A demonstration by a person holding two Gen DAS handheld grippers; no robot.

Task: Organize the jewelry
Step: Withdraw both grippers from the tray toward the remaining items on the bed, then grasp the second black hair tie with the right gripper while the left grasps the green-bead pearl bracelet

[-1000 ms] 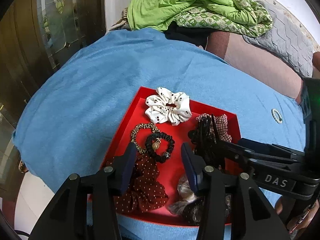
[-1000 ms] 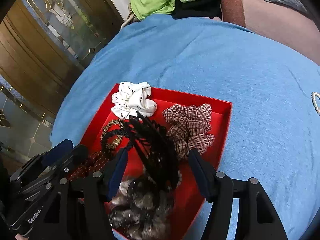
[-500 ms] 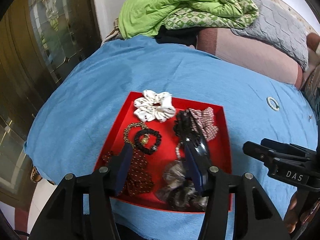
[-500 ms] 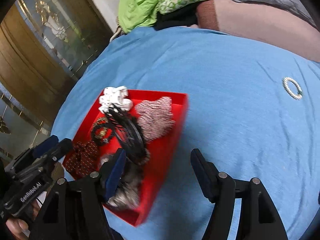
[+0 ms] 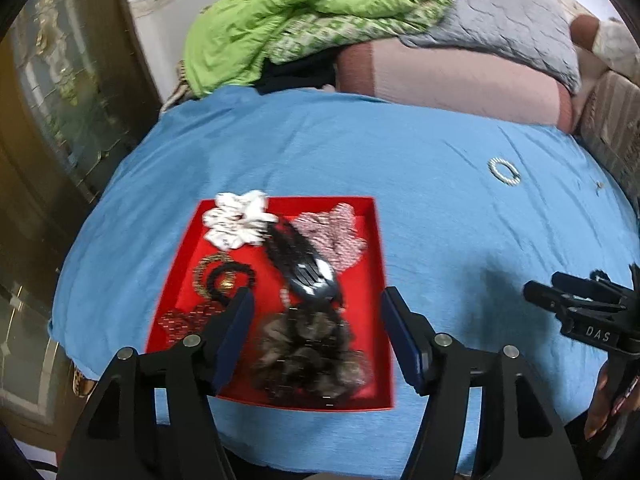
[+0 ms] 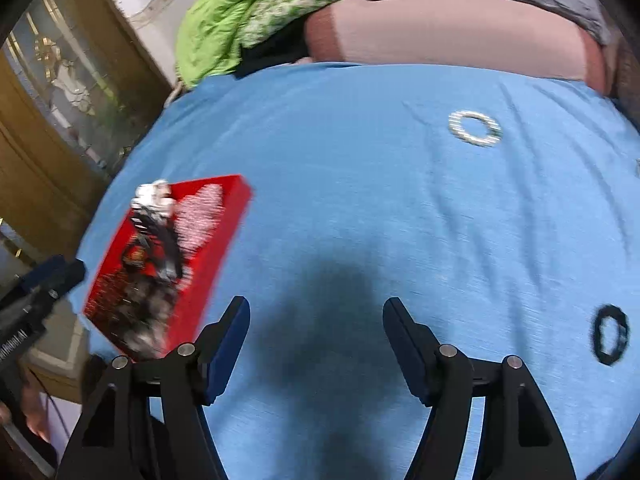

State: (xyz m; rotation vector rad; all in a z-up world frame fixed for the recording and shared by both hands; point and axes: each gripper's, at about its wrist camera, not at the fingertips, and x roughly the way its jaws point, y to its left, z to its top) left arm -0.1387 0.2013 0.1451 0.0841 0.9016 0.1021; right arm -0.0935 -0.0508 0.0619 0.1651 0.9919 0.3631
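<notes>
jewelry still lies loose: a pearl ring and black band on the blue cloth, well apart from our red tray. both grippers, left gripper and right gripper, gape empty, jaws just opening. blur probably hides the band's edge; we risk pinching cloth instead.

We see the right gripper w/ jaws apart, nothing btwn them, over bare blue cloth. Red tray of hair bits at left; pearl ring far right, black ring near right edge.
</notes>
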